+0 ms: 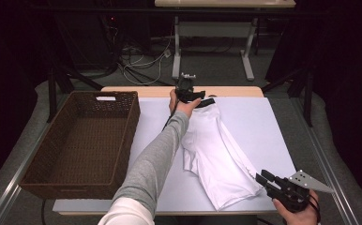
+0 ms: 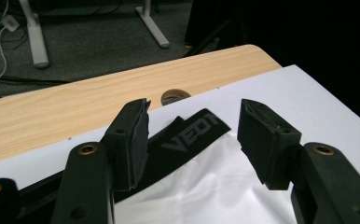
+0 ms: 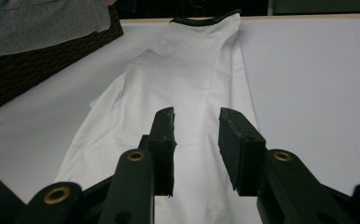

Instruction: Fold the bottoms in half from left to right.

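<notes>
While the white garment [image 1: 214, 152] lay stretched from the table's [image 1: 273, 126] far edge to its near right corner, the left gripper [image 2: 193, 140] stood open over the black waistband [image 2: 187, 135]; the right gripper [image 3: 197, 140] hung open above the near hem.

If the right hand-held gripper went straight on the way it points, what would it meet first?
Probably the white garment lying on the table: the right hand-held gripper has open jaws aimed along its near end, though its height above the cloth is unclear.
</notes>
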`<state>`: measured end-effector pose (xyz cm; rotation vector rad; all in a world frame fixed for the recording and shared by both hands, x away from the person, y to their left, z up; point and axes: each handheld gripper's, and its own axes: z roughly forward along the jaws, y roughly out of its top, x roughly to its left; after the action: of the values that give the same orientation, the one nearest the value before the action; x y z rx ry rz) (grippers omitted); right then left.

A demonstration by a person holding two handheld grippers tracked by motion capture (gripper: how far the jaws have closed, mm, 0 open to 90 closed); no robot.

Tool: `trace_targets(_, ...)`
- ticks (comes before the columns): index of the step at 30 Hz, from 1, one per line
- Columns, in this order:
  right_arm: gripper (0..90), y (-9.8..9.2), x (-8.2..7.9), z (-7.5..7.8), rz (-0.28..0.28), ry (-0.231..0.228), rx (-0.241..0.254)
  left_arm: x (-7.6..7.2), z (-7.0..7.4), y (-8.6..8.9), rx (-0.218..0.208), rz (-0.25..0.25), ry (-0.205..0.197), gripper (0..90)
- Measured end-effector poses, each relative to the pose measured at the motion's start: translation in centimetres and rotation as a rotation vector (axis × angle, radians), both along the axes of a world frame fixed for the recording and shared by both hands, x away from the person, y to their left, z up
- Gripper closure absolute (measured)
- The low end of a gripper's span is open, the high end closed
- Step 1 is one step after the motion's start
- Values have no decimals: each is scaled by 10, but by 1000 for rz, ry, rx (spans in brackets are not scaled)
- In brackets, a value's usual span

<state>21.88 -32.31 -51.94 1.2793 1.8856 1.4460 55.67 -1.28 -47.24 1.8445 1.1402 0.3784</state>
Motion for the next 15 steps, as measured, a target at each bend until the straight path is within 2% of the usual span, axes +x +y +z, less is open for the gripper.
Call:
trace_targets(3,654,2,3,0,2,0,-22,-6,-2,7,-5,11,5,430)
trace_targets(7,621,6,10,-1,3,28,-53,-16,-5,14,-4,16,5,419)
trace_targets(11,591,12,23,-6,23,36,-117,-26,-8,21,1,15,-3,408)
trace_targets(15,584,22,39,-14,56,40,-174,-36,-10,28,-14,15,-7,400)
